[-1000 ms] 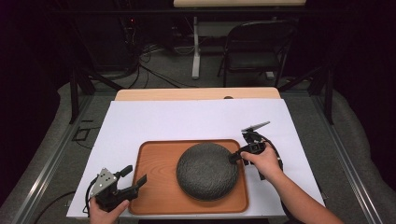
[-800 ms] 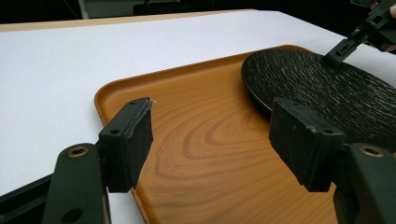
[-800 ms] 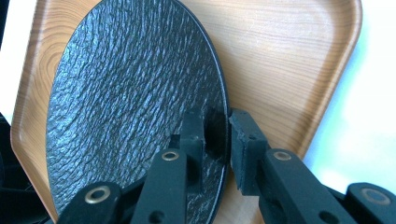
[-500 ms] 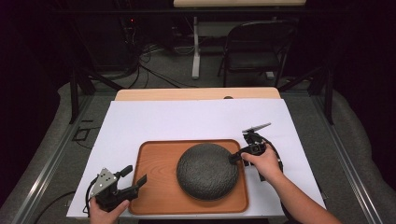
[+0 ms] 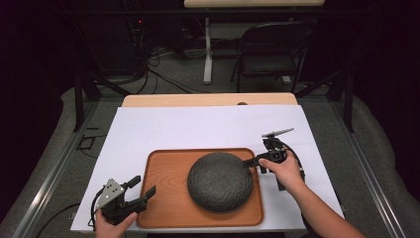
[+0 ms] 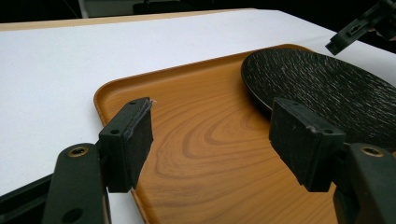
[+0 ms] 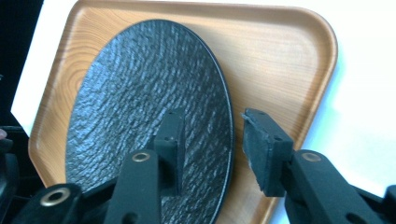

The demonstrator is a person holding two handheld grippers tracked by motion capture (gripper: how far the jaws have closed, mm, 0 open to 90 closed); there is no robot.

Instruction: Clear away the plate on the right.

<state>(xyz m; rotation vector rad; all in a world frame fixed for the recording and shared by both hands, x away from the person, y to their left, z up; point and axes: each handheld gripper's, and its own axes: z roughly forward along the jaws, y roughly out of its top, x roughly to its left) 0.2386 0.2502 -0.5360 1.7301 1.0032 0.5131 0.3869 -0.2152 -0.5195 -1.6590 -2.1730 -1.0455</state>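
A brown wooden tray point(image 5: 163, 173) lies on the white table cover near the front edge. On its right half rests a round, dark, rough-textured plate point(image 5: 220, 181). My left gripper point(image 5: 143, 191) is open at the tray's front left corner. In the left gripper view its left jaw stands over the tray point(image 6: 210, 140) rim and its right jaw over the wood before the plate point(image 6: 327, 84). My right gripper point(image 5: 250, 161) is open at the plate's right rim. In the right gripper view one jaw stands over the plate point(image 7: 140, 93) and the other over the tray point(image 7: 280, 51) outside the rim.
The white cover point(image 5: 198, 129) spans the table, with a strip of bare wood point(image 5: 208, 99) at the far edge. A folding chair point(image 5: 272, 54) and floor cables stand behind the table. Metal rails run along both sides.
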